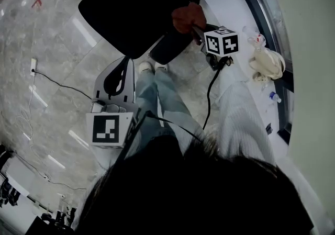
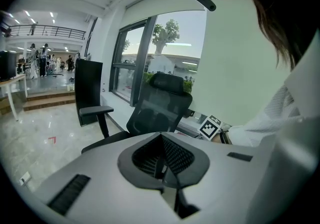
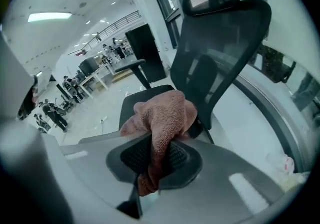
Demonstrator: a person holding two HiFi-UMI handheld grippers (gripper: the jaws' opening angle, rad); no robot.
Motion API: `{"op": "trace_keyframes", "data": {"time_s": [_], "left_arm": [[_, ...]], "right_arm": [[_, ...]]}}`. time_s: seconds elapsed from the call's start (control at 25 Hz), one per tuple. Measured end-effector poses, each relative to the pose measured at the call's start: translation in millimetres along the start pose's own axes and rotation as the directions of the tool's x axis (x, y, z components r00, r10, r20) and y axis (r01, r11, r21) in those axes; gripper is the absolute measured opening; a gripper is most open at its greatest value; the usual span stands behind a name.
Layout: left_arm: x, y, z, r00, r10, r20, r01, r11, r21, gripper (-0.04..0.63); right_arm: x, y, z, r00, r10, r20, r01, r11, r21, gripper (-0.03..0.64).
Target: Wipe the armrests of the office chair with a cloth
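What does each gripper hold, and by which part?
Right gripper pinches the pink cloth by a bunched fold; left gripper is shut, holding nothing.

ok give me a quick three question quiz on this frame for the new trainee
1. Multiple choice: what does the right gripper hold between its fingers? A) a pink cloth B) a spray bottle C) nothing
2. True or false: the left gripper is clamped on the office chair.
3. Fill in: in the head view, the ___ gripper is up beside the chair, while the other hangs low by the person's legs.
Key: 1 A; 2 false, its fingers are shut on nothing; 3 right.
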State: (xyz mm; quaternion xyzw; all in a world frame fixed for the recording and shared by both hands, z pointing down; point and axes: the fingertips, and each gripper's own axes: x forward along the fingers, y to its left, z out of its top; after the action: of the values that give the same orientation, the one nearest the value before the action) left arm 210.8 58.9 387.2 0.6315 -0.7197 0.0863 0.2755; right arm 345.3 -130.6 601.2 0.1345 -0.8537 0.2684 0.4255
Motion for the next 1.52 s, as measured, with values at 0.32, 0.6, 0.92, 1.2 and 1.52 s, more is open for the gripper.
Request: {"op": "trace_keyframes", "data": {"time_s": [0.32,0.6,0.92,1.2,1.52], "left_arm": [[1.7,-0.8,0.9,1.000,-0.011,-0.001,0.011,1.000,0.010,0.004],[3.8,-5.5,6.3,1.000,-0.029,0.004,0.029,0.999,0.013,0.003],[0.3,-4.6,2.0,1.000,-0.021,0.001,0.021,1.000,0.011,0.003],[-1.2,-3.7,-2.3,1.000,-0.013,0.002,0.013,1.000,0.006,0.005],[-7.3,11.5,-9.6,0.999,0.033,-0.011,-0.033,0.999,-0.003,0.004]], "right_arm": [[-1.7,-40.6,19.0,0.991,-0.131,-0.001,0.131,0.990,0.048,0.031],[0.3,72.1,-15.4,0.994,0.075,-0.076,-0.084,0.989,-0.125,0.031],[-9.5,184.7,-66.0,0.958,0.264,-0.116,-0.283,0.937,-0.205,0.031],[-2.1,132.6,-49.2,0.978,0.197,-0.062,-0.205,0.967,-0.152,0.031],[5.5,-12.4,1.5,0.998,-0.055,-0.019,0.055,0.998,0.022,0.032]]}}
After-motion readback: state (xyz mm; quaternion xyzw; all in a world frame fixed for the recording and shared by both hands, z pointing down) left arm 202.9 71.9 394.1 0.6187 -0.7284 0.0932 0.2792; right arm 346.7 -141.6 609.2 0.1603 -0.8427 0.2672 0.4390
